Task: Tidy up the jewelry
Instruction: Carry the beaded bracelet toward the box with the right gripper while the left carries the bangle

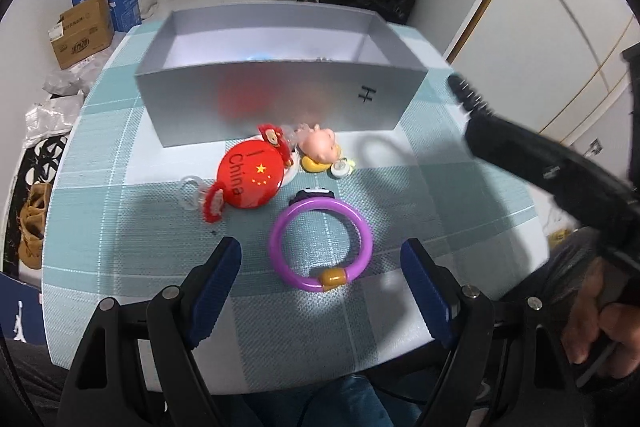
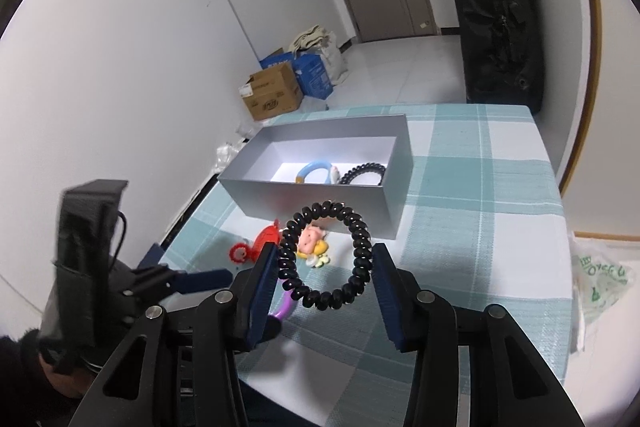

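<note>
A grey open box (image 1: 280, 99) stands at the back of the table; in the right wrist view the box (image 2: 320, 203) holds a light blue bangle (image 2: 316, 169) and a black coil bracelet (image 2: 366, 173). My left gripper (image 1: 320, 267) is open above a purple bangle (image 1: 320, 243) with an amber bead. A red "I China" ornament (image 1: 248, 175), a pink doll charm (image 1: 320, 145) and a small black piece (image 1: 312, 193) lie nearby. My right gripper (image 2: 324, 267) is shut on a black beaded bracelet (image 2: 326, 255), held above the table in front of the box.
The table has a teal and white checked cloth (image 2: 480, 219). Cardboard boxes (image 2: 272, 95) and bags sit on the floor at left. A black bag (image 2: 496, 7) leans by the door. A plastic bag (image 2: 600, 275) lies at the right edge.
</note>
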The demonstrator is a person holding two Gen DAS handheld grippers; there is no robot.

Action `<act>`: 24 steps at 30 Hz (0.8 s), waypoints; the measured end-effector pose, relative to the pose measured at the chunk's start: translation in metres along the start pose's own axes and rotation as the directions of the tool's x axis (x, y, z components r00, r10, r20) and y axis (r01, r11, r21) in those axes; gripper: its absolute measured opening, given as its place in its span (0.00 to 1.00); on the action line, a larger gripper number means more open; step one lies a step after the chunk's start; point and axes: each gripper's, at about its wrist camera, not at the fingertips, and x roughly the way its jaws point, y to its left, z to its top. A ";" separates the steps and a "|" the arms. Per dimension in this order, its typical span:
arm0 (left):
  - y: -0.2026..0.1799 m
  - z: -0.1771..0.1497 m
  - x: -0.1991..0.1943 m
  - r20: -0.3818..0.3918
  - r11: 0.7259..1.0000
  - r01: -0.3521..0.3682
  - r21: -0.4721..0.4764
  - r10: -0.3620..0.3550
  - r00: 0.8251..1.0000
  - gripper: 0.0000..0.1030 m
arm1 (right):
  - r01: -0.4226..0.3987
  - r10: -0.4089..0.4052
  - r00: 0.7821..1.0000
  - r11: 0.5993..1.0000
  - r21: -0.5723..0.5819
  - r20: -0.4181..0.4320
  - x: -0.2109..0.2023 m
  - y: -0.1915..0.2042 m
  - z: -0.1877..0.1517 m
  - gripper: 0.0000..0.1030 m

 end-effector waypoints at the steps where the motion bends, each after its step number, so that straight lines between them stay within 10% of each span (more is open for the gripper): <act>1: -0.001 0.000 0.002 -0.006 1.000 -0.005 0.001 0.005 1.000 0.76 | -0.002 0.002 1.000 1.000 0.002 0.003 -0.001 -0.001 0.000 0.44; 9: -0.007 -0.003 0.005 0.008 0.994 -0.098 0.041 0.098 0.995 0.75 | -0.014 0.014 1.000 1.000 0.001 0.022 -0.005 -0.001 0.001 0.44; 12: -0.010 -0.005 0.004 0.022 0.985 -0.155 0.072 0.153 0.988 0.53 | -0.015 0.015 1.000 1.000 0.010 0.025 -0.006 -0.003 0.000 0.44; 24: 0.002 0.001 -0.015 0.069 1.000 0.022 -0.005 -0.022 0.997 0.44 | -0.018 0.018 1.000 1.000 0.018 0.017 -0.002 -0.005 0.002 0.44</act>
